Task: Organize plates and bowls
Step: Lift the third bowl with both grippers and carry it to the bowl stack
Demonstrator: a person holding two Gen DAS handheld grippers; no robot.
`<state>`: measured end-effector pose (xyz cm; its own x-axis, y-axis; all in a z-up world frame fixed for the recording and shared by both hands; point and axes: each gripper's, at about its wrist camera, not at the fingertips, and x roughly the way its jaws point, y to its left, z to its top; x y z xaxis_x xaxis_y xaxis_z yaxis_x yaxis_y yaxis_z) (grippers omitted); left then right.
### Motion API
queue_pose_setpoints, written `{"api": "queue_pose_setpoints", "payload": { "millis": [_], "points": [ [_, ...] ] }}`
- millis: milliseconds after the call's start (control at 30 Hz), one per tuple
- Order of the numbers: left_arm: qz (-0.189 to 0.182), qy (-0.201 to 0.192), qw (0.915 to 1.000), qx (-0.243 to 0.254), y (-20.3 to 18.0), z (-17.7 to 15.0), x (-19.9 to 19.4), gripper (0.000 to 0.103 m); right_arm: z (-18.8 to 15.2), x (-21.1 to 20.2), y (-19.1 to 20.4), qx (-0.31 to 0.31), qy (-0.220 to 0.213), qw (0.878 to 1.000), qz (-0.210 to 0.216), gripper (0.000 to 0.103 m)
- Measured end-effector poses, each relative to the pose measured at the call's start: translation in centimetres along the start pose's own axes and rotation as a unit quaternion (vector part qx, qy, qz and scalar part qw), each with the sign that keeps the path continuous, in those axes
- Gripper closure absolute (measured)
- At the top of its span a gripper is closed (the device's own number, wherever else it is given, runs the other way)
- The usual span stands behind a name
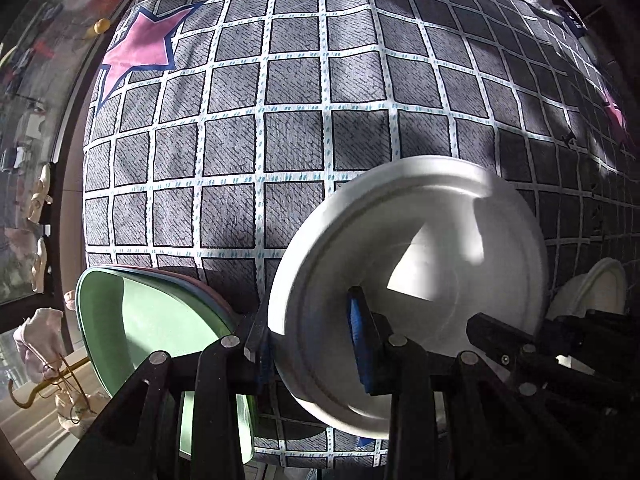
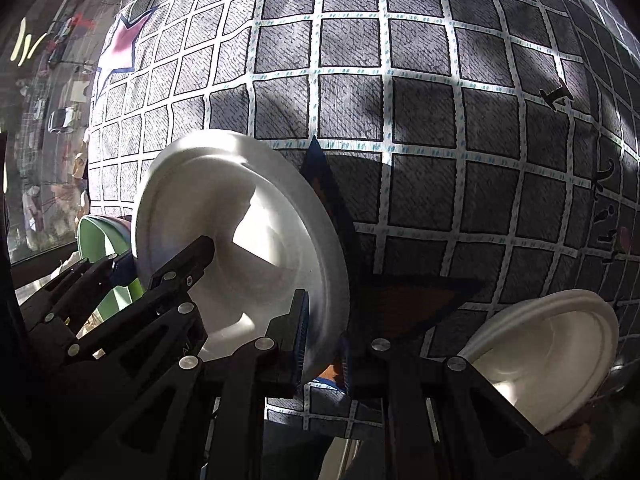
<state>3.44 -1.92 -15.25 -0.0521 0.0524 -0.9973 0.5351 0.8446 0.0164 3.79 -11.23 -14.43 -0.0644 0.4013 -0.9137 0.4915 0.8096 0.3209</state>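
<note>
A white bowl (image 1: pixel 408 280) is held tilted above the checked cloth; it also shows in the right wrist view (image 2: pixel 240 240). My left gripper (image 1: pixel 312 344) is shut on its left rim, one blue pad inside the bowl. My right gripper (image 2: pixel 324 340) is shut on the opposite rim; its black fingers (image 1: pixel 500 336) show at the right in the left wrist view. A stack of plates with a green plate (image 1: pixel 160 328) on top lies left of the bowl. A second white bowl (image 2: pixel 548 352) lies at the lower right.
A grey checked cloth (image 1: pixel 296 140) with pink stars (image 1: pixel 140 52) covers the surface. Its left edge runs beside a window ledge (image 1: pixel 68 184). Cloth and a hanger (image 1: pixel 44 364) lie at the lower left.
</note>
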Motion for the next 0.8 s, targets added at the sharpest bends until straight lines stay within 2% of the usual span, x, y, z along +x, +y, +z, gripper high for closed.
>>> {"api": "queue_pose_setpoints", "payload": {
  "millis": [233, 467, 633, 800],
  "points": [
    [0.008, -0.02, 0.9993, 0.03, -1.2, -4.4, -3.1, 0.067, -2.8, -1.8, -0.3, 0.004, -0.021, 1.0, 0.002, 0.086],
    [-0.009, -0.034, 0.9975, 0.061, -3.3, -8.0, -5.7, 0.067, -5.9, -5.0, -3.0, 0.037, -0.051, 0.998, 0.012, 0.086],
    [-0.02, -0.041, 0.9939, 0.1, -7.1, -7.8, -7.8, 0.067, -8.3, -7.0, -5.2, 0.055, -0.069, 0.996, 0.008, 0.086],
    [-0.028, -0.053, 0.9853, 0.16, -11.0, -6.8, -9.1, 0.067, -10.2, -8.5, -6.5, 0.1, -0.089, 0.991, 0.012, 0.086]
  ]
}}
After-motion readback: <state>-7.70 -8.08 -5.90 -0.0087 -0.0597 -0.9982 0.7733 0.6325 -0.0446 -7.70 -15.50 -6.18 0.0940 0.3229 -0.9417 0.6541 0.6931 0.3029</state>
